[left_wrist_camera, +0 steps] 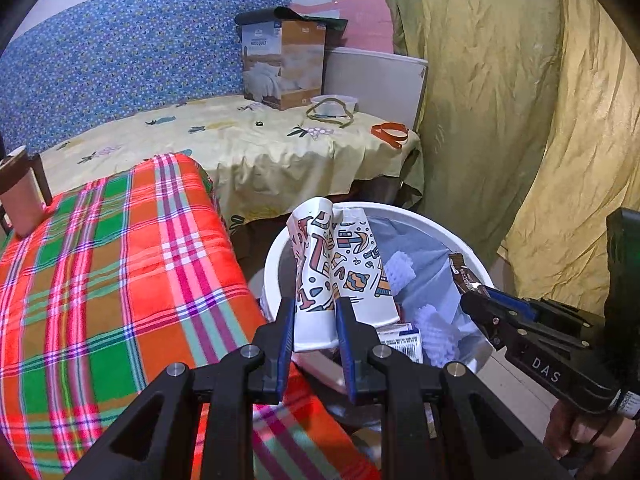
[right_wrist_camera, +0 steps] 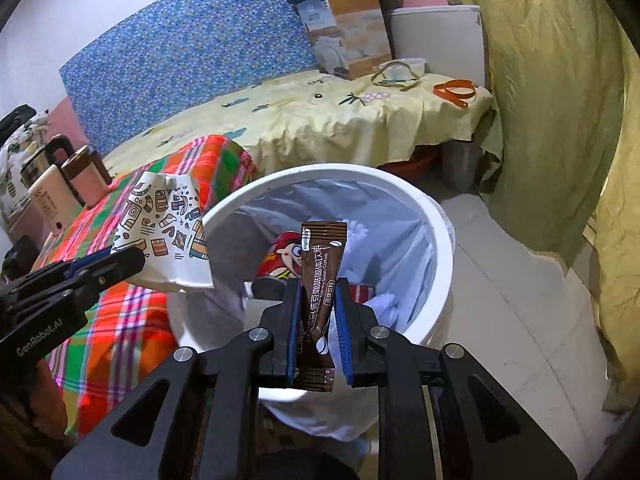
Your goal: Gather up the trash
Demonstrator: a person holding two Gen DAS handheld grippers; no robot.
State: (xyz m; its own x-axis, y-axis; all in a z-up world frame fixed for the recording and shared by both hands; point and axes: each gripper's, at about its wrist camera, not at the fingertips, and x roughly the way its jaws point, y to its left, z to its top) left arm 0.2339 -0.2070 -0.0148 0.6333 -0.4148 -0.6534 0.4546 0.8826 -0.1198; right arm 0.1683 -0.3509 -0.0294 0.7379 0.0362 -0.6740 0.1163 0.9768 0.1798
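My left gripper (left_wrist_camera: 315,304) is shut on a crushed paper cup (left_wrist_camera: 340,272) with colourful doodles, held over the left rim of the white bin (left_wrist_camera: 276,256). The right wrist view shows that cup (right_wrist_camera: 168,228) at the left, above the bin's edge, with the left gripper (right_wrist_camera: 120,260) behind it. My right gripper (right_wrist_camera: 317,288) is shut on a brown coffee sachet (right_wrist_camera: 320,276), upright over the bin's (right_wrist_camera: 436,216) opening. From the left wrist the sachet (left_wrist_camera: 460,272) and right gripper (left_wrist_camera: 476,298) sit over the bin's right side. Wrappers and white foam pieces lie inside.
A bed with a plaid blanket (left_wrist_camera: 120,264) lies left of the bin. Behind stands a table under a yellow cloth (left_wrist_camera: 248,136) with a box (left_wrist_camera: 284,60), a bowl and an orange strap (left_wrist_camera: 390,132). A yellow curtain (left_wrist_camera: 520,100) hangs at the right. Flasks (right_wrist_camera: 68,184) stand on the blanket.
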